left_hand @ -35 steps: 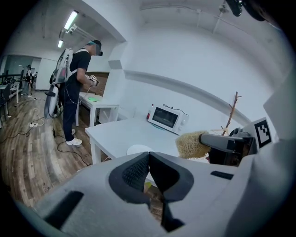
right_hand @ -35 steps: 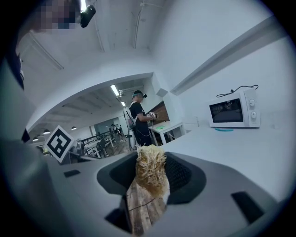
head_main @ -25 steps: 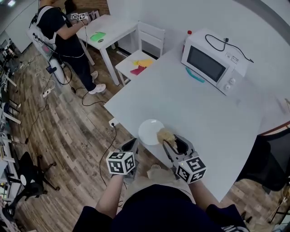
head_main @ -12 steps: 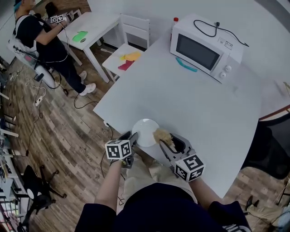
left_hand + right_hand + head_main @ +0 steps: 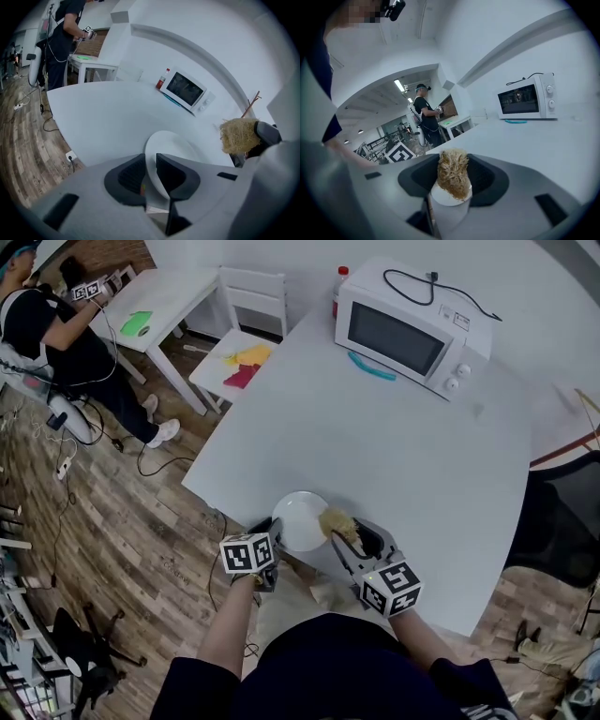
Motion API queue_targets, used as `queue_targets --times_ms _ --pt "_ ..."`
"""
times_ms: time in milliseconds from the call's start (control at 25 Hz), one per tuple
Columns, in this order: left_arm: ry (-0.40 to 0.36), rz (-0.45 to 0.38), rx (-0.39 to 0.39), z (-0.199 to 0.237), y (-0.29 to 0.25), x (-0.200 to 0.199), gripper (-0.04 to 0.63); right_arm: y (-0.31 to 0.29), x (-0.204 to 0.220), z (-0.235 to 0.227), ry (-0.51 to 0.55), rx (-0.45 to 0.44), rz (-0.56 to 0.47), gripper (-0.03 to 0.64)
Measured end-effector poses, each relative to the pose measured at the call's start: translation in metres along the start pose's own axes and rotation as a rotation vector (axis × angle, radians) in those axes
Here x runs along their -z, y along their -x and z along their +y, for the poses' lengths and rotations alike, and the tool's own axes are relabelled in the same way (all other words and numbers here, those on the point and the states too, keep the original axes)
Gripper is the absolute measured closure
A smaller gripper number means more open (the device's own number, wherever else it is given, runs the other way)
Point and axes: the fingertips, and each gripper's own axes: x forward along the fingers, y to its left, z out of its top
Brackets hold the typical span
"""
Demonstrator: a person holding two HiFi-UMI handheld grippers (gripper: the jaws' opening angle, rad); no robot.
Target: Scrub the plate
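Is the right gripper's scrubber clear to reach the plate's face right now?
Probably yes. The right gripper, shut on the scrubber, hangs just beside the plate with nothing between them. The left gripper, whose jaws have just been closing on the near rim, leaves the face open.

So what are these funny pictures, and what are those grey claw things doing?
They are grippers, pinching tools that a person holds, one in each hand. The view from above comes from a camera on the person's head, looking down at a white table with a microwave. The other two views come from cameras riding on each gripper. The left gripper has just been closing on the rim of a white plate. The right gripper is pinching a straw-coloured scrubber, right by the plate's edge.
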Motion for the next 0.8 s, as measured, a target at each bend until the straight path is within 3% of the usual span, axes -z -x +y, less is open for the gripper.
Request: queue_targets --times_ms 280,800 --pt "-0.028 -0.006 0.015 -0.004 0.004 -0.003 0.520 -0.012 -0.003 -0.001 0.015 0.000 0.002 0.436" --pt "-0.058 -0.155 0.001 -0.041 0.040 -0.023 0.552 -0.026 0.025 -0.009 0.085 -0.023 0.061 0.436"
